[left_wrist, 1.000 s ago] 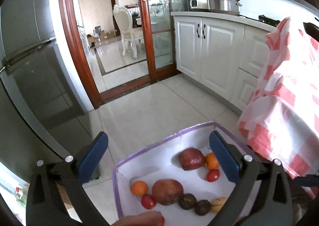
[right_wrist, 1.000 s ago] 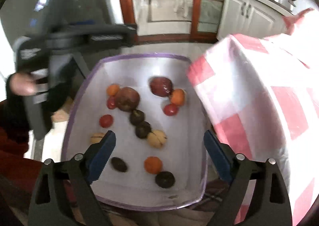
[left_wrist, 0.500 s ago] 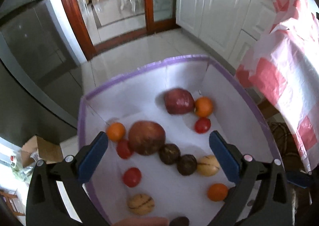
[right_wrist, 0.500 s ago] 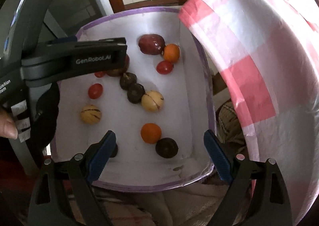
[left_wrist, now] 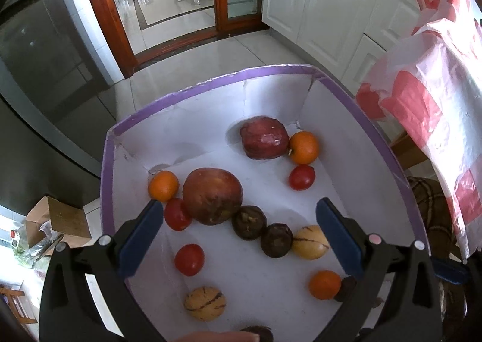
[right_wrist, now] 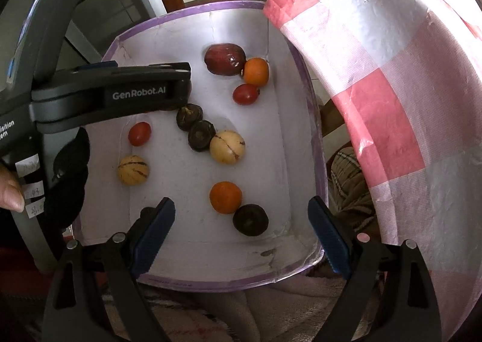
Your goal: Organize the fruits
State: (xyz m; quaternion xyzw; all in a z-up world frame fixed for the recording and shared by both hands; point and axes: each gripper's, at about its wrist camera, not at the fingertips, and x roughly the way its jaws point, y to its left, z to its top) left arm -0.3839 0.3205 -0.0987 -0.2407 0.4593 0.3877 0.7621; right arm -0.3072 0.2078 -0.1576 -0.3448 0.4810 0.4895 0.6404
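Over the white purple-rimmed cardboard box (left_wrist: pixel 192 92), the left hand-held gripper (left_wrist: pixel 238 233) has dropped from floor-level view a second ago to hang right above the fruit; the right hand-held gripper (right_wrist: pixel 241 230) has closed in too. Both are wide open, holding nothing. My read: approach done, first pick is next, nothing sorted yet.

Fruit all loose on the box floor. Count:
- 2 large dark-red pomegranates: 12 o'clock (left_wrist: pixel 263 137), 9 o'clock (left_wrist: pixel 212 196)
- 3 oranges (left_wrist: pixel 303 146)
- 3 small red tomatoes (left_wrist: pixel 189 259)
- 2 yellow striped pepino melons (left_wrist: pixel 205 302)
- dark brown passion fruits (left_wrist: pixel 249 222): 3 clear, possibly a 4th at the 6 o'clock edge, can't confirm

Red-and-white checked plastic sheet (right_wrist: pixel 391 86) hangs at 3 o'clock.
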